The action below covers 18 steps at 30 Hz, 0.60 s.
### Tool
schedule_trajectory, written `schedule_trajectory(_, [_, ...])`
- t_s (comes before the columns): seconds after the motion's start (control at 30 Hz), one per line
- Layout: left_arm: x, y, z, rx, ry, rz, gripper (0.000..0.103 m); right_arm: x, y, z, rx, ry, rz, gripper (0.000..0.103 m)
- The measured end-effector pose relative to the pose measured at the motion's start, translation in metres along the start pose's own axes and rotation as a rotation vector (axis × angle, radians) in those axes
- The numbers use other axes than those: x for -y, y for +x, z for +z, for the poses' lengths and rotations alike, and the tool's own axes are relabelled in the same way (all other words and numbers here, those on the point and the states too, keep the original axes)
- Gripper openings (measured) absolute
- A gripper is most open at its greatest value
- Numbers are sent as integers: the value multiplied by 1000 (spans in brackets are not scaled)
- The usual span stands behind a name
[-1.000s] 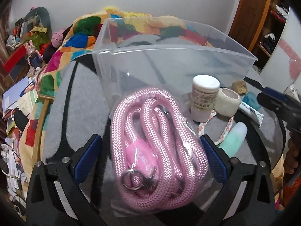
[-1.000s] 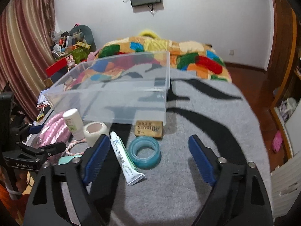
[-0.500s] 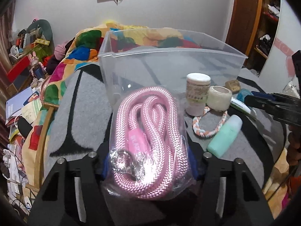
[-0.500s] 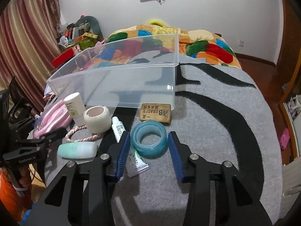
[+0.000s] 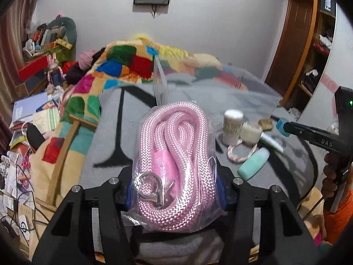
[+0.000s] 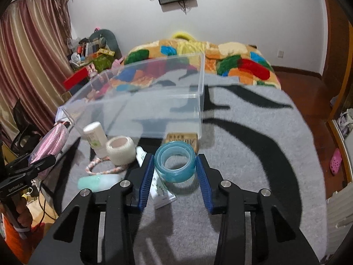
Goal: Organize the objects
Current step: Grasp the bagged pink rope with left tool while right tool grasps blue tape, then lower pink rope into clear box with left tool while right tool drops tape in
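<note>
My left gripper [image 5: 174, 187] is shut on a bagged pink rope leash [image 5: 176, 165] and holds it raised above the grey blanket; it also shows in the right wrist view [image 6: 51, 142]. My right gripper [image 6: 174, 165] is shut on a blue tape roll [image 6: 175, 162], lifted just off the blanket. A clear plastic bin [image 6: 141, 101] stands behind the objects, empty; its near corner shows in the left wrist view [image 5: 160, 77].
On the grey blanket [image 6: 253, 154] lie a white bottle [image 6: 94, 137], a white tape roll [image 6: 121, 148], a braided ring [image 6: 99, 167], a mint tube [image 6: 99, 182], a white tube [image 6: 158, 190] and an eraser block [image 6: 183, 141]. A colourful quilt [image 6: 220, 61] lies behind the bin.
Both grippers closed on their objects and lifted them: the left on the pink leash bag, the right on the blue tape roll.
</note>
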<state>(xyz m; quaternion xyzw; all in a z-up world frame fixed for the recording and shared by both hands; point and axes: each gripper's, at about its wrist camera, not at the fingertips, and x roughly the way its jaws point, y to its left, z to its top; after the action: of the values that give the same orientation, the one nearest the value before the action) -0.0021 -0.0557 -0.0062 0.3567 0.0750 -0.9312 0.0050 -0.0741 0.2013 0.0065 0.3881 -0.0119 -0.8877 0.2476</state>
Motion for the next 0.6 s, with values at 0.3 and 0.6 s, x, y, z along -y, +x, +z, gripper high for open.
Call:
schedule_trajectory(0.3, [5, -10, 49, 100, 11, -29, 55, -22, -28, 30, 104, -48, 11, 36])
schedule_trajectory(0.6, [15, 28, 96, 74, 39, -42, 55, -33, -14, 65, 126, -48, 14, 36])
